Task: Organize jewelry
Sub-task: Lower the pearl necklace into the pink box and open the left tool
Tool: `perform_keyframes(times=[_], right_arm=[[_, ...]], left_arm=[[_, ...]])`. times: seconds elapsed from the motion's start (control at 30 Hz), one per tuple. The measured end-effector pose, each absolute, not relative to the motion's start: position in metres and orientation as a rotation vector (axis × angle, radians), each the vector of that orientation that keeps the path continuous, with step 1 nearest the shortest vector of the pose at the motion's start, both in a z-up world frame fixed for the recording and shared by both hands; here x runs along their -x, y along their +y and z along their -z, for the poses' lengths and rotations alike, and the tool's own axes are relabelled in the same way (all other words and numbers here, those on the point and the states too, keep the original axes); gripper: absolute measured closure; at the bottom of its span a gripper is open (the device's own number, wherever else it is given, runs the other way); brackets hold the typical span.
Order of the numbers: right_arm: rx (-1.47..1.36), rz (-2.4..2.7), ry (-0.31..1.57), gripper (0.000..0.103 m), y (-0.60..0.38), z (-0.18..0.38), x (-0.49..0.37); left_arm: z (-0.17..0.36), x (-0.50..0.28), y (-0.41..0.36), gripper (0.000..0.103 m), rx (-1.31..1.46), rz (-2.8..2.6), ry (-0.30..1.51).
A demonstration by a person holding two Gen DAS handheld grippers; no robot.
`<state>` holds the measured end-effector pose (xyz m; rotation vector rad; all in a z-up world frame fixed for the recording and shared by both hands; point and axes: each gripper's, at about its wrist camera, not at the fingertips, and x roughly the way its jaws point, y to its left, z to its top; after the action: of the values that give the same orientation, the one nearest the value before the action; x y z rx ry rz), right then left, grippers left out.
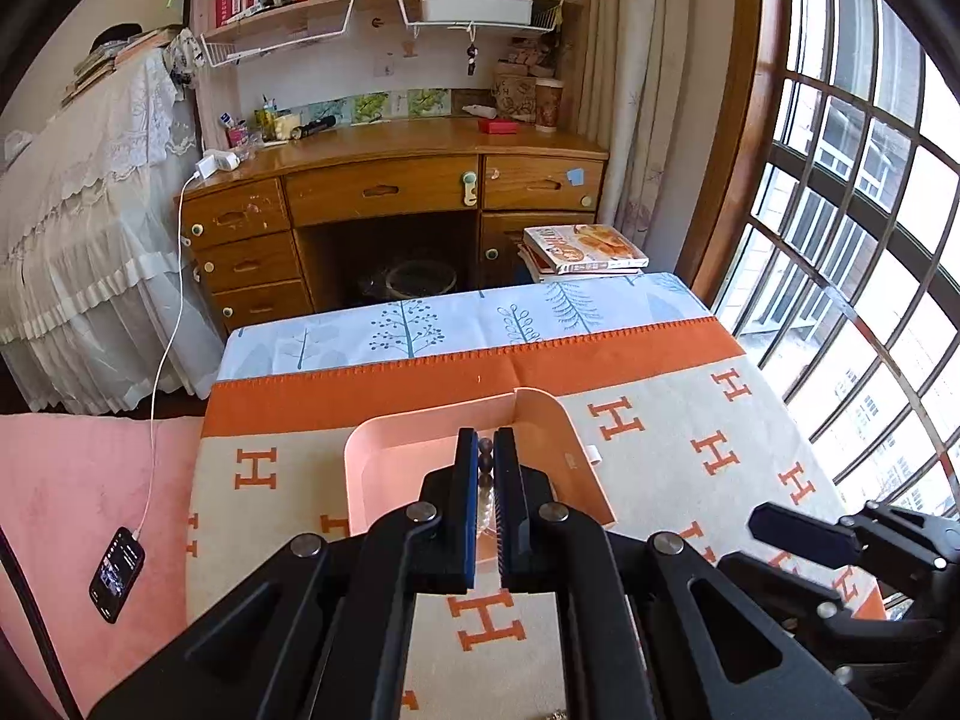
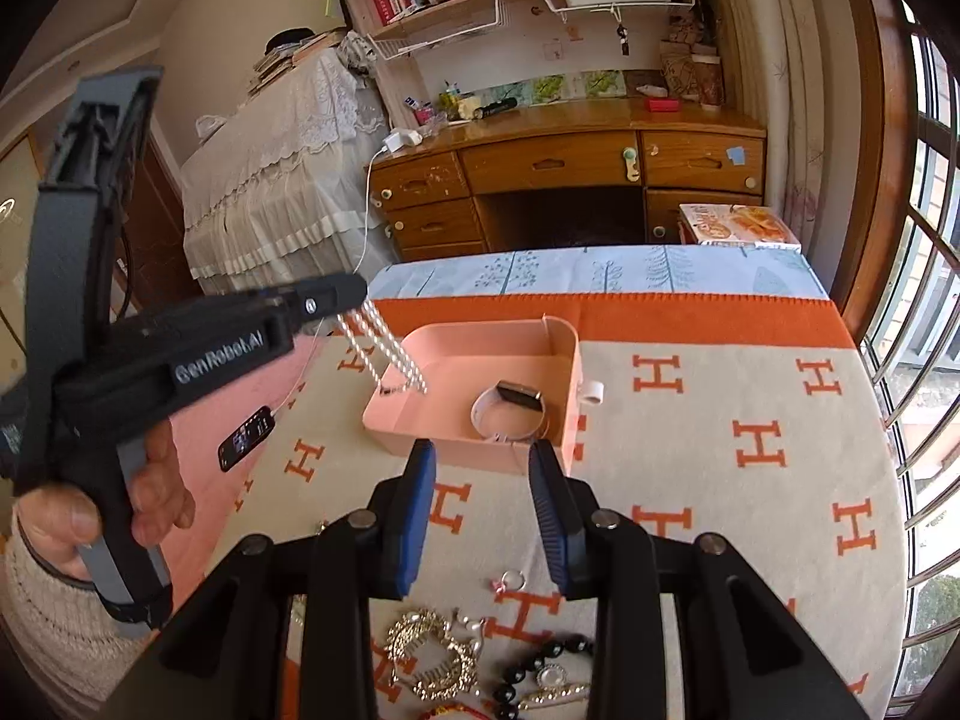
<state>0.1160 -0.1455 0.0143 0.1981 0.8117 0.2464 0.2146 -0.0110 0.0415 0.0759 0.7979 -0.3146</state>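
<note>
A bedroom with a wooden desk [image 2: 570, 168] and bookshelves; in front, a table [image 2: 750, 372] under an orange-and-cream cloth printed with H letters.

The left tool [image 1: 486, 450] is clamped shut on a pearl necklace [image 2: 384, 348], whose strands dangle over the left end of a pink tray [image 2: 564, 354]. A white bracelet [image 2: 510, 414] lies inside the tray. The right tool [image 2: 483, 468] hangs partly open and empty just before the tray. More jewelry [image 2: 432, 654] lies on the cloth below it.
</note>
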Motion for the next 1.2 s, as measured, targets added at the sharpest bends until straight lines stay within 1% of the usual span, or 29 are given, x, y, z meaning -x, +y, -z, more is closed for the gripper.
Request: perform_keyframes(times=[0.13,0.27,0.33,0.37,0.4,0.43,0.47,0.5,0.57,0.63,0.7,0.9,1.2], right_arm=[[-0.21,-0.22,0.813,0.07,-0.151,-0.013,-0.137],[-0.205,-0.205,0.85,0.07,-0.15,0.004,-0.152],[-0.211,-0.207,0.877,0.07,-0.15,0.014,-0.157],[-0.216,-0.21,0.888,0.07,-0.151,0.019,-0.159],[-0.22,-0.213,0.899,0.07,-0.151,0.024,-0.16],[-0.224,-0.214,0.91,0.07,-0.151,0.028,-0.16],[-0.227,-0.217,0.918,0.07,-0.151,0.031,-0.161],[-0.23,-0.219,0.925,0.07,-0.152,0.034,-0.161],[-0.234,-0.219,0.936,0.07,-0.152,0.038,-0.16],[-0.238,-0.216,0.945,0.07,-0.154,0.041,-0.159],[-0.25,-0.22,0.955,0.07,-0.154,0.042,-0.157],[-0.267,-0.218,0.972,0.07,-0.157,0.047,-0.14],[-0.269,-0.209,0.982,0.07,-0.158,0.048,-0.098]], left_arm=[[-0.003,-0.246,-0.006,0.1,-0.027,0.277,0.873],[0.037,-0.273,-0.001,0.1,0.002,0.243,0.951],[0.054,-0.28,0.0,0.099,0.003,0.237,0.987],[0.062,-0.282,0.001,0.091,0.007,0.235,1.004],[0.068,-0.284,0.002,0.075,0.014,0.239,1.022],[0.072,-0.284,0.002,0.064,0.023,0.246,1.039],[0.075,-0.284,0.003,0.046,0.031,0.248,1.043],[0.076,-0.282,0.004,0.038,0.037,0.247,1.034],[0.074,-0.277,0.005,0.038,0.028,0.259,1.009],[0.07,-0.272,0.006,0.034,0.019,0.266,1.002],[0.068,-0.264,0.007,0.027,0.019,0.275,0.992],[0.061,-0.228,0.011,0.026,0.056,0.338,0.973],[0.05,-0.153,0.01,0.024,0.109,0.413,0.937]])
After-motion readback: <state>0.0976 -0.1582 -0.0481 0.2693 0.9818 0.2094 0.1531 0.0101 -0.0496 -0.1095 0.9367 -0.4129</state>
